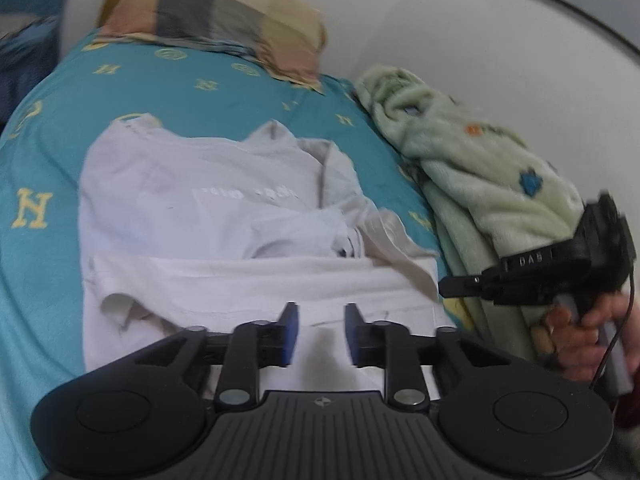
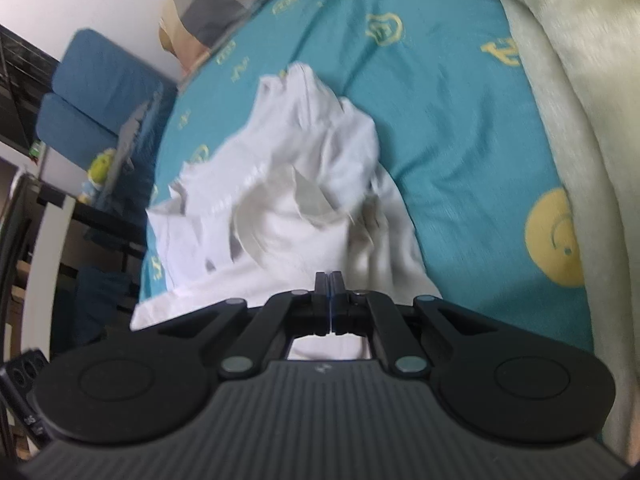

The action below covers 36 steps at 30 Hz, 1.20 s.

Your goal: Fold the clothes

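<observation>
Left gripper (image 1: pixel 320 330), fingers spread and empty, hovers over the near hem of the shirt (image 1: pixel 224 216); right gripper (image 2: pixel 330 300), fingers pressed together, at its right edge. The shirt lies crumpled on the bedsheet (image 1: pixel 240 92), collar away.

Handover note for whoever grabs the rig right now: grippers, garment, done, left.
Left gripper: jaws apart, nothing between them, hovering over the near folded edge of the white cotton T-shirt.
Right gripper: jaws closed together at the shirt's near edge; whether cloth is pinched cannot be told.
Shirt lies on the teal patterned bedsheet, beside a pale green fleece blanket.
Done: bottom hem folded up.
Left: right side is bunched; smooth it, finish folding.
</observation>
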Each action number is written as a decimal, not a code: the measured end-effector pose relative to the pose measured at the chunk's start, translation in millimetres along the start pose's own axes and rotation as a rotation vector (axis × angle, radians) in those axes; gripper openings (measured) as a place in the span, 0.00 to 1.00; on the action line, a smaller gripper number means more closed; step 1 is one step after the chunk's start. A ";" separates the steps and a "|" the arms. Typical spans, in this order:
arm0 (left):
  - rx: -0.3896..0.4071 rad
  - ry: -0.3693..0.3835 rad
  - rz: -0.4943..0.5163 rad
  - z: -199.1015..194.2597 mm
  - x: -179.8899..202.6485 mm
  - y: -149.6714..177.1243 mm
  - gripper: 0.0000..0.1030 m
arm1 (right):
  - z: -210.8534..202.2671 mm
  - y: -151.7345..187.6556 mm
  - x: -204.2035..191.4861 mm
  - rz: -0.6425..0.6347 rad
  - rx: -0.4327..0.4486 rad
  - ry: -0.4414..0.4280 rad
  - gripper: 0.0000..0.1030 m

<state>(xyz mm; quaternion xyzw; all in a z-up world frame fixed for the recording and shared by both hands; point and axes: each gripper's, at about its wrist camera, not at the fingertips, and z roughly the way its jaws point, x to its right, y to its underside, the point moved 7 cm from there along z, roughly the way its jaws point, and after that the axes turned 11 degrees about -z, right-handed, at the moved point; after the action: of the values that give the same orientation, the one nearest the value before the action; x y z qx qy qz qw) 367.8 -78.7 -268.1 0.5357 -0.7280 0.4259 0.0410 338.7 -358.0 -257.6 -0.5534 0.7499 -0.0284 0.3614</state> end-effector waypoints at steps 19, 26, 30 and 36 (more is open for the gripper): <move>-0.196 -0.110 0.253 52.6 9.2 48.8 0.10 | -1.3 26.6 5.3 0.071 -0.116 -0.031 0.36; -0.135 -0.117 0.194 43.4 6.0 36.6 0.00 | 6.8 23.2 10.3 0.078 -0.058 -0.028 0.31; -0.059 -0.112 0.151 27.9 6.0 20.5 0.00 | 6.1 18.0 6.6 0.014 -0.019 0.019 0.03; 0.015 -0.098 0.248 11.9 6.9 11.5 0.07 | -14.9 -3.5 -20.5 -0.059 0.106 -0.079 0.03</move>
<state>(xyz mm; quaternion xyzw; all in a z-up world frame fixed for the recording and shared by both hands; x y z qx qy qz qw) 360.3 -91.0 -278.6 0.4622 -0.7865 0.4064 -0.0515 335.6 -347.2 -234.6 -0.5560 0.7159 -0.0567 0.4184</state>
